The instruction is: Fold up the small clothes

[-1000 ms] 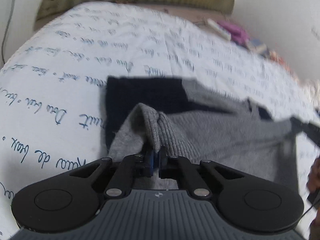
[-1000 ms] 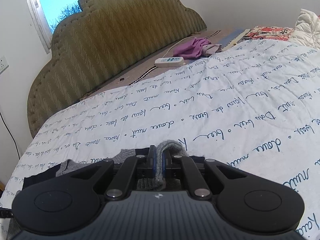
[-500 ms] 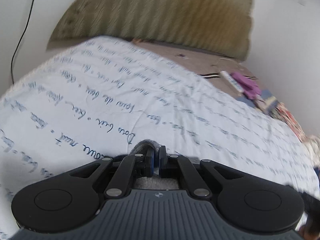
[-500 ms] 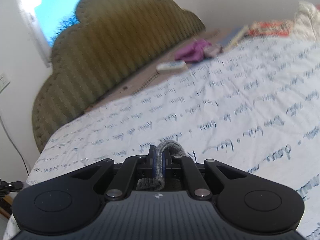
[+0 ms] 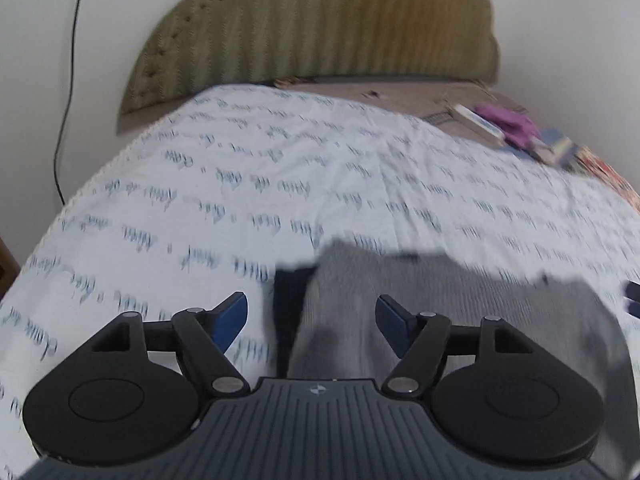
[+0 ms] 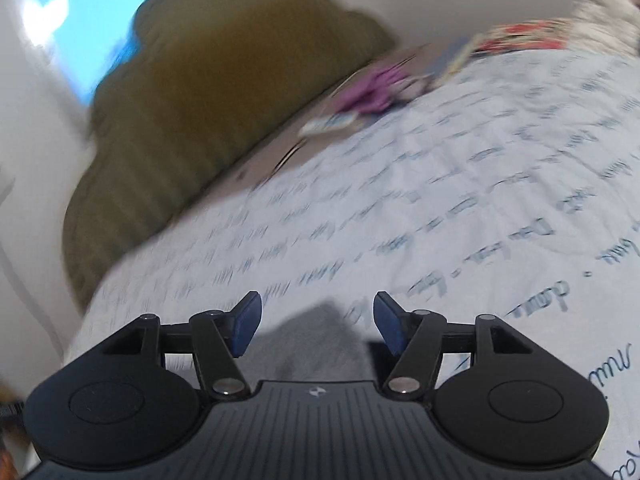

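Both grippers were recorded with jaws spread after a release. The left gripper (image 5: 312,320) had just been opening, and its blue pads (image 5: 230,320) stood clear of the grey garment (image 5: 440,320), which lay flat on the bedspread (image 5: 280,184) directly below and ahead of the jaws and spread away to the right. A dark garment (image 5: 288,312) was seen under its left edge. The long axis of the grey garment was judged to run left to right across the left view, so that any further fold would be taken across it. The right gripper (image 6: 316,324) had likewise just been opening (nothing was pinched), with one grey corner (image 6: 316,344) lying loose between and below its pads. Both grippers were placed equally near, one over each end. The headboard (image 5: 320,32) lay at the far side.
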Demonstrator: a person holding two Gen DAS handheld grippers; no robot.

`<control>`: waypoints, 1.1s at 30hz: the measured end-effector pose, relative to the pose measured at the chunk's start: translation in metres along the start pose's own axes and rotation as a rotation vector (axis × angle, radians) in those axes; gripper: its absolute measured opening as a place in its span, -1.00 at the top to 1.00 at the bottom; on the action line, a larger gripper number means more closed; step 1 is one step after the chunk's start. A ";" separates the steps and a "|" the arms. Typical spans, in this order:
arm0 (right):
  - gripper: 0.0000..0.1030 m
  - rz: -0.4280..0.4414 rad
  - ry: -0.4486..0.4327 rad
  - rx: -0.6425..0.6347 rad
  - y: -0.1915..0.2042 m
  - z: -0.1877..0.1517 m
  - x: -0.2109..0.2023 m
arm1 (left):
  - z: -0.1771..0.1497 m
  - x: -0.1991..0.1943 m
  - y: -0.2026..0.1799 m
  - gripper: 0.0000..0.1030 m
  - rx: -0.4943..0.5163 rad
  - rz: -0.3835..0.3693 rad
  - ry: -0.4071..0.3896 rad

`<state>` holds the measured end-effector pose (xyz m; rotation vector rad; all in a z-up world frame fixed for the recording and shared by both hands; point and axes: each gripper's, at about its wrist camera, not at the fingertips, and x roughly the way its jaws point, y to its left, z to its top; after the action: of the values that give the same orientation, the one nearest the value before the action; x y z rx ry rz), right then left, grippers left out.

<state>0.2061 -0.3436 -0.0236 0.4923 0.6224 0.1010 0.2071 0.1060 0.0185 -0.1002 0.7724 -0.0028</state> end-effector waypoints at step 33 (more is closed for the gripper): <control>-0.26 -0.351 -0.148 -0.395 0.022 -0.095 -0.030 | -0.089 0.010 0.011 -0.82 0.036 0.242 -0.174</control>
<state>0.1276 -0.2921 -0.0644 0.0048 0.5186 -0.1429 0.1522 0.1086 -0.0526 0.0281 0.6065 0.2190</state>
